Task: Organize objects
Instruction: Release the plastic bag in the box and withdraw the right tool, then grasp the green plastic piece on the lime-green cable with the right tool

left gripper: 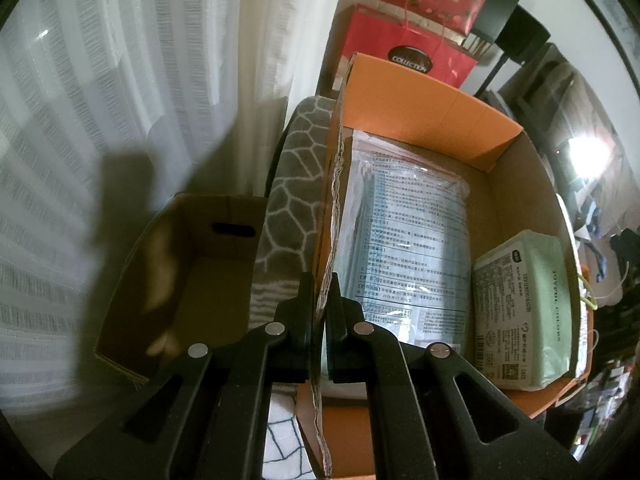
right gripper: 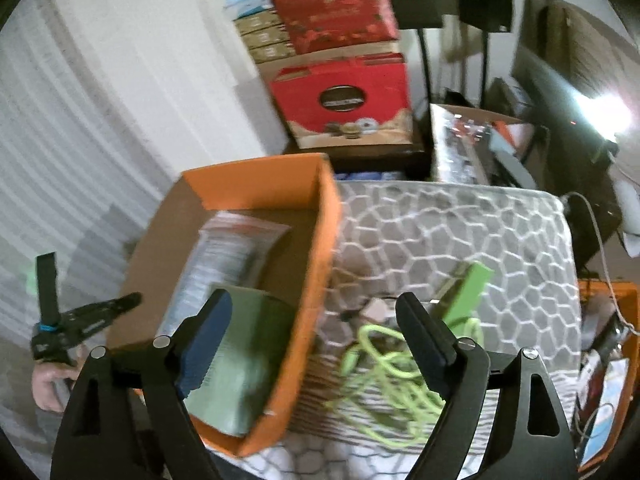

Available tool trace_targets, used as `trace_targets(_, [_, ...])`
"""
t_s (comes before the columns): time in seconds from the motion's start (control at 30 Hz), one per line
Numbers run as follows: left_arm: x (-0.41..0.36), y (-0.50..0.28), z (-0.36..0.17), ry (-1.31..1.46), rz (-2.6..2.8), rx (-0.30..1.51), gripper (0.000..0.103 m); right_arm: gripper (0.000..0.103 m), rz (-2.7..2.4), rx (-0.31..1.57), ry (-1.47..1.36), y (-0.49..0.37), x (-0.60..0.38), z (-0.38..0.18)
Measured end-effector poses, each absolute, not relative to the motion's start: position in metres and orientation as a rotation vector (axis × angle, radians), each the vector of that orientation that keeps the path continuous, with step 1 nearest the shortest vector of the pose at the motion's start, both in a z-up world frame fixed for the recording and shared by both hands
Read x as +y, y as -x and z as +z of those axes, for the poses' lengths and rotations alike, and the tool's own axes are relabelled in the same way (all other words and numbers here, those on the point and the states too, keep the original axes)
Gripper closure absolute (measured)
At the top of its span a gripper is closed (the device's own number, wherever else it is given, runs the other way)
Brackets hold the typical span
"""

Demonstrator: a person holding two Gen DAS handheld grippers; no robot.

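Left wrist view, left to right: sheer white curtain fills the left half of the frame; below it, lower left, an open brown cardboard box with a slotted handle hole. Centre: grey cushion with a white honeycomb pattern, partly hidden. The left gripper sits at bottom centre, clenched on the torn corrugated side wall of the orange-lined cardboard box, one finger on each side of the wall. Inside that box: a clear plastic packet with printed text lying flat, and to its right, against the box's right wall, a pale green wrapped pack with a printed label. Red paper gift bags are stacked at upper centre behind the box. Right wrist view, left to right: the other tong and the hand holding it show at the left edge. The orange box occupies centre left, with the green pack at its near end and the packet behind it. The right gripper is released, jaws wide apart, straddling the box's right wall. Right of the wall, on the cushion, lies a coiled lime-green cable, with a bright green flat box just beyond it. Image is motion-blurred; finer detail unreadable.
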State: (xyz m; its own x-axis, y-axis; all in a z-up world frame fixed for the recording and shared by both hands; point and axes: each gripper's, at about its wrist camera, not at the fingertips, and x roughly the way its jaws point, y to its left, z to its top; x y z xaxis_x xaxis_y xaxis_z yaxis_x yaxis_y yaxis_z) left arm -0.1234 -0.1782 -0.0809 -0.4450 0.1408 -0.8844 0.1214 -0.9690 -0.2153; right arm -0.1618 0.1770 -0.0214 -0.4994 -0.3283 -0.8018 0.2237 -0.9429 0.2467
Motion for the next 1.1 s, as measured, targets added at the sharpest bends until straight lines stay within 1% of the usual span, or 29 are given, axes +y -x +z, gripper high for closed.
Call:
trace_targets(0.23, [-0.18,0.123,-0.081,1.649,2.632,-0.395,0.099,0.017,-2.568,-0.184,-1.407,0.171,0.22,-0.04])
trace_targets(0.43, [-0.184,0.124,-0.083,1.647,2.634,-0.402,0.098,0.017,-2.682,-0.167,-1.444,0.183,0.244,-0.059])
trace_targets(0.57, [-0.184,0.124,-0.083,1.648,2.636,-0.398,0.098,0.018,-2.695,-0.203,-1.491,0.192,0.257,-0.078])
trace_targets(0.73, [-0.184,0.124,-0.083,1.648,2.635,-0.404,0.098,0.022,-2.692,-0.201,-1.524,0.203,0.262,-0.096])
trace_targets(0.93, [-0.183,0.123,-0.083,1.648,2.636,-0.401,0.098,0.034,-2.685,-0.22,-1.564,0.213,0.265,-0.109])
trace_targets(1.03, [-0.183,0.123,-0.083,1.648,2.636,-0.401,0.098,0.044,-2.679,-0.219,-1.58,0.217,0.265,-0.114])
trace_targets(1.1, [-0.182,0.123,-0.083,1.648,2.636,-0.402,0.098,0.053,-2.67,-0.213,-1.59,0.219,0.264,-0.118])
